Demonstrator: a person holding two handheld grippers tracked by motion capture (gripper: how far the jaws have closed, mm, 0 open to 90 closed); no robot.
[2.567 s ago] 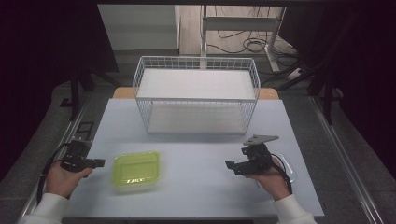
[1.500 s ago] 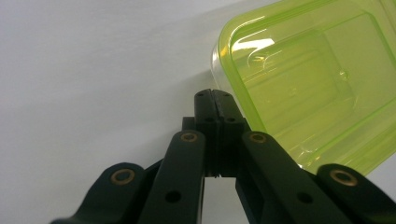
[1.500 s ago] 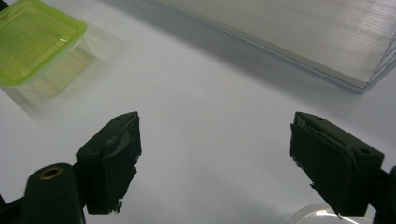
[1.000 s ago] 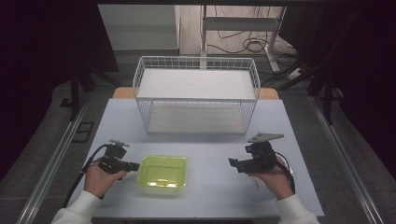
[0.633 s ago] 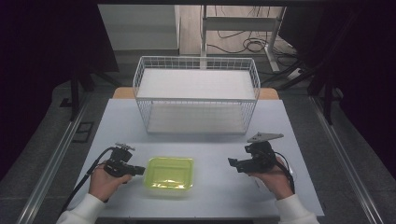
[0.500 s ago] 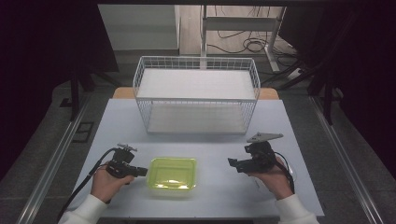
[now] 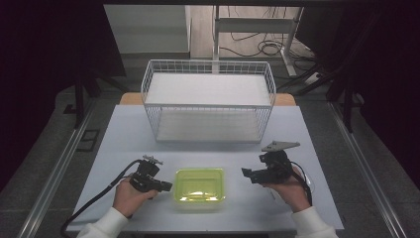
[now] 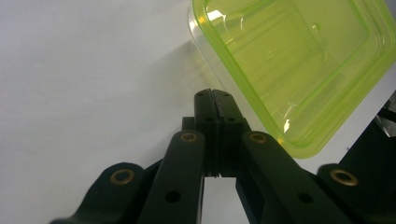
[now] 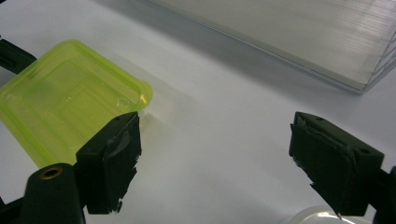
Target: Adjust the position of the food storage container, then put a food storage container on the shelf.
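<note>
1. Sitting at the table's (image 7: pixel 124 129) near edge, in front of the wire basket (image 7: pixel 208 101), between both grippers: yellow-green container (image 7: pixel 199 185), upright, open side up, nothing visible inside.
2. Looks translucent, thin-walled plastic, rectangular with rounded corners, a stepped floor and a flared rim; glossy highlights across it.
3. Likely very light, somewhat flexible, slippery on the smooth tabletop; prone to sliding or tipping if nudged from one side only.
4. Best gripped at the rim, pinching one wall between the pads; gentle squeeze only, since the wall probably bows.
5. Left gripper (image 8: pixel 213 95): jaws pressed fully together, tips just beside the container's rim, holding nothing.
6. Right gripper (image 9: pixel 215 149): jaws spread wide, aimed toward the container, apart from it.
</note>
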